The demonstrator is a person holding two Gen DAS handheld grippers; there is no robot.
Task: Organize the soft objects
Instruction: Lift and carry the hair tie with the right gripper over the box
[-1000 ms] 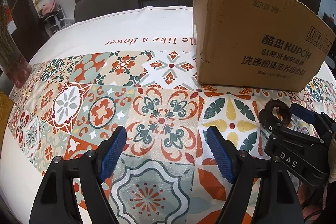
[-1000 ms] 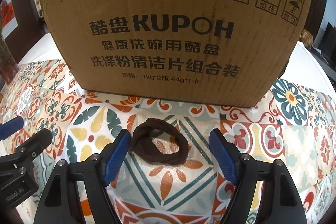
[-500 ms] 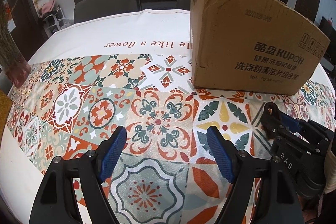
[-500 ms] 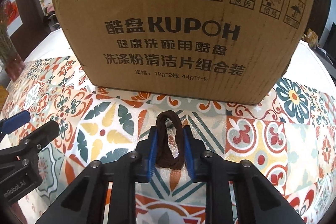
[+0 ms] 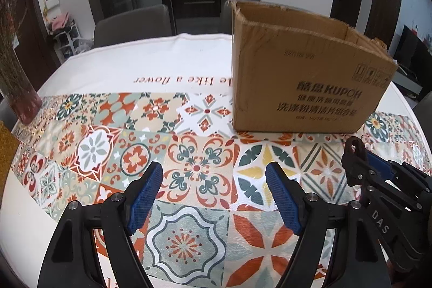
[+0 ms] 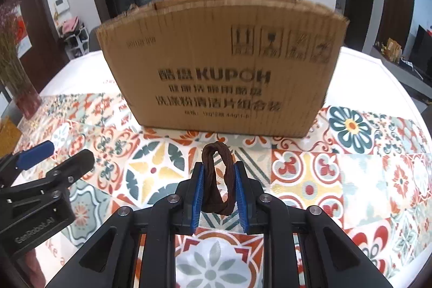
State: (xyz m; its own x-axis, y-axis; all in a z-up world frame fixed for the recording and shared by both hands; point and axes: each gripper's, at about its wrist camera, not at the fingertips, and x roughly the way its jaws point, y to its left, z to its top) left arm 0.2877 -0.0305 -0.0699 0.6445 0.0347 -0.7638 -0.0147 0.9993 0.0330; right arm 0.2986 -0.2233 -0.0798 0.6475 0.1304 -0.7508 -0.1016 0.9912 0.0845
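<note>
- Right gripper (image 6: 218, 189): jaws drawn in close, blue pads pressing either side of a brown hair tie (image 6: 218, 180); nothing else was in its grasp.
- Brown hair tie: a loop of twisted dark-brown cord, squeezed into a narrow oval. Its long axis ran along the fingers, pointing away from the camera toward the cardboard box (image 6: 224, 64). The far end of the loop stuck out past the fingertips; the near end hung between the pads. It appeared lifted clear of the tablecloth (image 6: 351, 180), in front of the box's printed face and apart from it.
- In the left wrist view the same tie (image 5: 353, 149) showed only as a small dark loop at the tip of the right gripper (image 5: 359, 166), low on the right side, in front of the box's near right corner.
- Left gripper (image 5: 214, 196): jaws stood wide apart, blue pads facing one another with only patterned cloth between them; it held nothing. It hovered above the table, left of the right gripper.
- Cardboard box (image 5: 305, 77): brown, upright, top open with ragged torn edges, black print and handling symbols on the long face. It stood on the tablecloth toward the far right of the table.
- Tablecloth (image 5: 189, 166): tile pattern in orange, green and cream, with a plain white band bearing red script on the far side.
- Vase (image 5: 21, 101): reddish glass with dried stems, at the table's left edge.
- Chairs (image 5: 132, 23): grey, behind the table.
</note>
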